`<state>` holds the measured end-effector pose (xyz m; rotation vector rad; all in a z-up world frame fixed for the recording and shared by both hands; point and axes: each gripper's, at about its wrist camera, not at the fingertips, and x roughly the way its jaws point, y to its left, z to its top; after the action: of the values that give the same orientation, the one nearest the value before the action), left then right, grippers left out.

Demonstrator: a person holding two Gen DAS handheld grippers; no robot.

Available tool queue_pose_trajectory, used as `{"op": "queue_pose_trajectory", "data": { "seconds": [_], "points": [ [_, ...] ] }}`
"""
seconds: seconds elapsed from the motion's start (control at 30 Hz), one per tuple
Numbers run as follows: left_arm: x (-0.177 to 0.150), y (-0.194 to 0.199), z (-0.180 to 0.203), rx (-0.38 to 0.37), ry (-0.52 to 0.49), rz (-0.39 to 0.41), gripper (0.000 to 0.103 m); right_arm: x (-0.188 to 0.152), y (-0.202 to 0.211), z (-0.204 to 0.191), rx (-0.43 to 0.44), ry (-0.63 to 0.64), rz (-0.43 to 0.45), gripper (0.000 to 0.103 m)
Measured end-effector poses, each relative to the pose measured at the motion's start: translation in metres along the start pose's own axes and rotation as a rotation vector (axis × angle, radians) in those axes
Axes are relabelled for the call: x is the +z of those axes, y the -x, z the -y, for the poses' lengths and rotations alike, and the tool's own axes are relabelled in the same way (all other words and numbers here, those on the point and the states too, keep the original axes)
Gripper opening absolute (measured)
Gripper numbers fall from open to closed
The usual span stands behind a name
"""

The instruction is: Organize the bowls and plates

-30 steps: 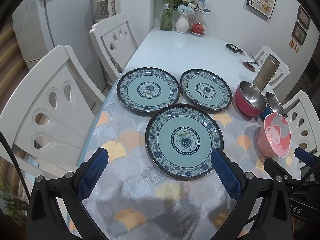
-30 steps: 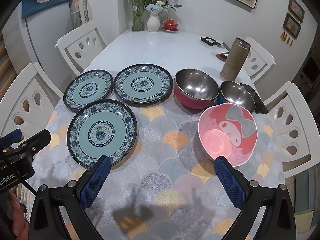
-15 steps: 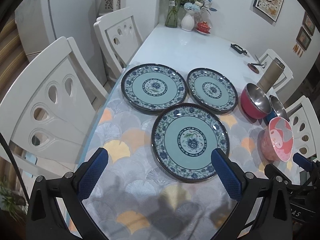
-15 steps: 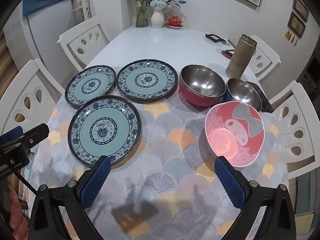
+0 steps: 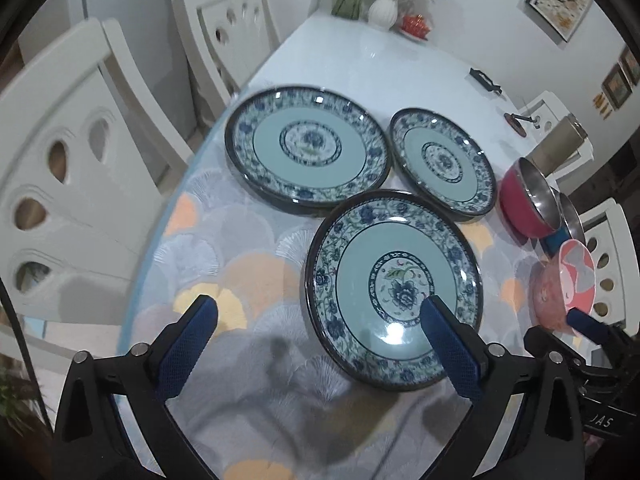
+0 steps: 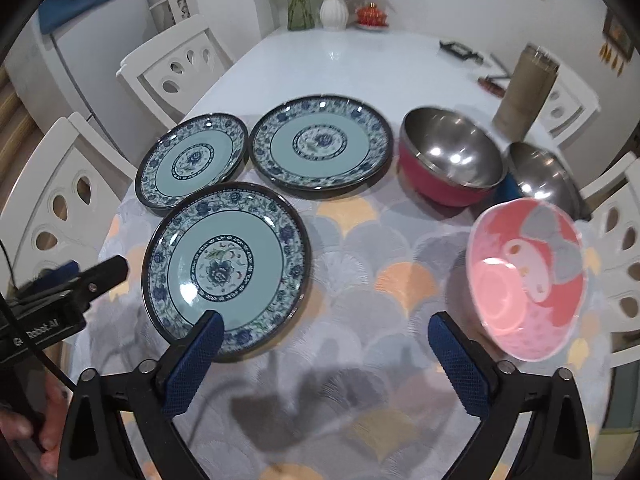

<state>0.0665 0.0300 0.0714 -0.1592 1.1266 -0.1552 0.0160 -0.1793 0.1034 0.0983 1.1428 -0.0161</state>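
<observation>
Three blue-patterned plates lie on the table: a near plate [image 5: 394,288] [image 6: 228,266], a far left plate [image 5: 308,148] [image 6: 192,160] and a far right plate [image 5: 442,160] [image 6: 320,144]. A red steel bowl [image 6: 450,160], a smaller steel bowl [image 6: 542,176] and a pink cartoon bowl [image 6: 526,280] stand to the right. My left gripper [image 5: 320,320] is open and empty above the near plate's left edge. My right gripper [image 6: 326,334] is open and empty between the near plate and the pink bowl.
White chairs [image 5: 68,184] stand along the table's left side, and more chairs [image 6: 624,248] on the right. A tan thermos [image 6: 526,88], vases with flowers [image 6: 334,10] and small items sit on the far table. A patterned cloth [image 6: 360,256] covers the near end.
Both grippers have moved forward and lower toward the table. The left one now reaches over the near plate. Plates and bowls have not moved.
</observation>
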Motion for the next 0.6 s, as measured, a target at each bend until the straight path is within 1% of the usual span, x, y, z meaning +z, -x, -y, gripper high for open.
{"op": "queue_pose_trajectory", "data": {
  "seconds": [0.1, 0.17, 0.27, 0.33, 0.4, 0.43, 0.47, 0.5, 0.53, 0.57, 0.6],
  "points": [
    [0.001, -0.015, -0.003, -0.012, 0.008, -0.037, 0.091, 0.006, -0.015, -0.001, 0.019, -0.01, -0.03, 0.088],
    [0.001, -0.023, -0.004, -0.023, 0.012, -0.062, 0.08, 0.01, -0.025, 0.0, 0.038, -0.023, -0.053, 0.084],
    [0.001, -0.033, -0.006, -0.044, 0.026, -0.089, 0.079, 0.015, -0.04, 0.002, 0.043, -0.037, -0.083, 0.078],
    [0.002, -0.037, -0.007, -0.053, 0.032, -0.093, 0.079, 0.019, -0.049, 0.004, 0.047, -0.043, -0.098, 0.075],
    [0.003, -0.041, -0.007, -0.056, 0.034, -0.094, 0.076, 0.022, -0.057, 0.007, 0.055, -0.048, -0.112, 0.069],
    [0.004, -0.043, -0.007, -0.059, 0.033, -0.099, 0.067, 0.024, -0.061, 0.007, 0.057, -0.048, -0.118, 0.066],
    [0.005, -0.046, -0.007, -0.061, 0.033, -0.108, 0.061, 0.025, -0.065, 0.008, 0.058, -0.049, -0.125, 0.065],
    [0.006, -0.049, -0.008, -0.061, 0.035, -0.116, 0.059, 0.026, -0.068, 0.008, 0.062, -0.049, -0.13, 0.062],
    [0.007, -0.05, -0.009, -0.064, 0.038, -0.121, 0.055, 0.025, -0.07, 0.008, 0.067, -0.049, -0.132, 0.06],
    [0.007, -0.052, -0.009, -0.067, 0.041, -0.124, 0.051, 0.025, -0.072, 0.008, 0.076, -0.05, -0.136, 0.059],
    [0.008, -0.053, -0.009, -0.068, 0.043, -0.122, 0.049, 0.026, -0.075, 0.008, 0.084, -0.051, -0.139, 0.058]
  ]
}}
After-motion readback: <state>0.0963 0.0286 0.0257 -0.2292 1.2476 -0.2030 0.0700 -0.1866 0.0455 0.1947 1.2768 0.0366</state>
